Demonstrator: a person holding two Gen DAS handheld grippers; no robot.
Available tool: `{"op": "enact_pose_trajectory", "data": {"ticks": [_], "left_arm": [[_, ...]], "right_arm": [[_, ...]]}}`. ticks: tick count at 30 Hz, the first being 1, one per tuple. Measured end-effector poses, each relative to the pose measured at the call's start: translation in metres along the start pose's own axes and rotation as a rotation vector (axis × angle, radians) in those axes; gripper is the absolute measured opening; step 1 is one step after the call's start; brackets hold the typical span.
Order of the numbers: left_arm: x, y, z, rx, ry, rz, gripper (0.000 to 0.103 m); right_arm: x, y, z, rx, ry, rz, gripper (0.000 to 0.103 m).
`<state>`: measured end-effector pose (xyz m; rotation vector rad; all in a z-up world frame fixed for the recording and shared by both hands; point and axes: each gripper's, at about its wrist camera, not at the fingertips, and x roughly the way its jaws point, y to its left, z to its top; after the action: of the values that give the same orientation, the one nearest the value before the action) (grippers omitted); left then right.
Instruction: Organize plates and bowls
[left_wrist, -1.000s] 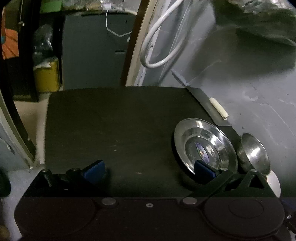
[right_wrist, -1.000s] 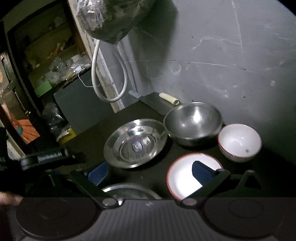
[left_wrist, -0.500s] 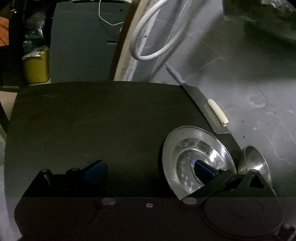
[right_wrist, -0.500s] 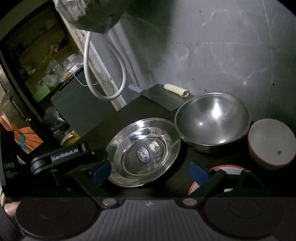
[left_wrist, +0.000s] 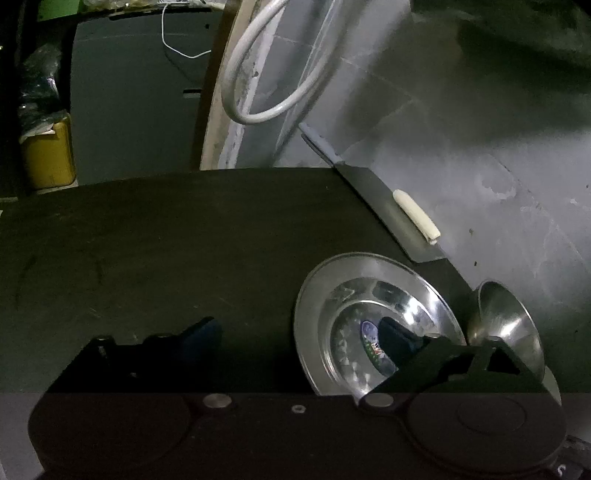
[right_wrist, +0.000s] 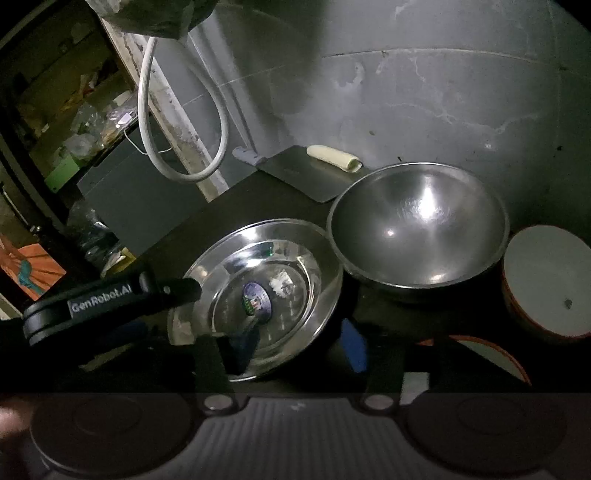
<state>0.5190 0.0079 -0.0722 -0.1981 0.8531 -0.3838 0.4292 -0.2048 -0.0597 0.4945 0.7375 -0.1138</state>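
Now both claws tilt down at steel plate (right_wrist: 258, 295): L claw (left_wrist: 299, 332) wide, R claw (right_wrist: 295, 350) closing on its rim.

Looks like a home kitchen / utility corner, dim, w/ rough finish. Dark table (left_wrist: 166, 236) pushed into a corner vs. a grey, stained, patchy plaster wall (right_wrist: 424, 92). Cookware on it at the wall edge: steel plate (right_wrist: 295, 251), big steel bowl (right_wrist: 417, 236), white bowl w/ red rim (right_wrist: 546, 288) at the right edge, cleaver (right_wrist: 306, 173) leaning at the back corner w/ a pale roll (right_wrist: 332, 157) on the blade. White hose (right_wrist: 177, 122) loops down a worn door frame (left_wrist: 214, 122). Past the table's left edge: cluttered shelves (right_wrist: 74, 110) w/ bags & boxes, yellow container (left_wrist: 48, 155), dark grey cabinet (left_wrist: 136, 110).
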Motion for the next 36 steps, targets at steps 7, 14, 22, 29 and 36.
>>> {"op": "enact_pose_trajectory", "data": {"ticks": [7, 14, 22, 29, 36], "left_arm": [[0.002, 0.001, -0.002, -0.007, -0.003, -0.009, 0.069], [0.005, 0.001, -0.004, 0.013, 0.023, -0.061, 0.035], [0.002, 0.002, -0.006, 0.044, 0.025, -0.053, 0.018], [-0.012, 0.006, -0.013, 0.075, 0.004, -0.053, 0.019], [-0.027, 0.008, -0.018, 0.118, -0.025, -0.053, 0.02]], "right_arm": [[0.006, -0.002, 0.001, 0.002, 0.002, -0.01, 0.034], [0.009, -0.005, 0.002, 0.003, 0.006, -0.022, 0.023], [0.006, -0.009, 0.002, 0.003, -0.001, -0.006, 0.021], [-0.001, -0.004, 0.0, -0.033, -0.019, 0.018, 0.021], [-0.013, 0.001, -0.003, -0.06, -0.04, 0.05, 0.021]]}}
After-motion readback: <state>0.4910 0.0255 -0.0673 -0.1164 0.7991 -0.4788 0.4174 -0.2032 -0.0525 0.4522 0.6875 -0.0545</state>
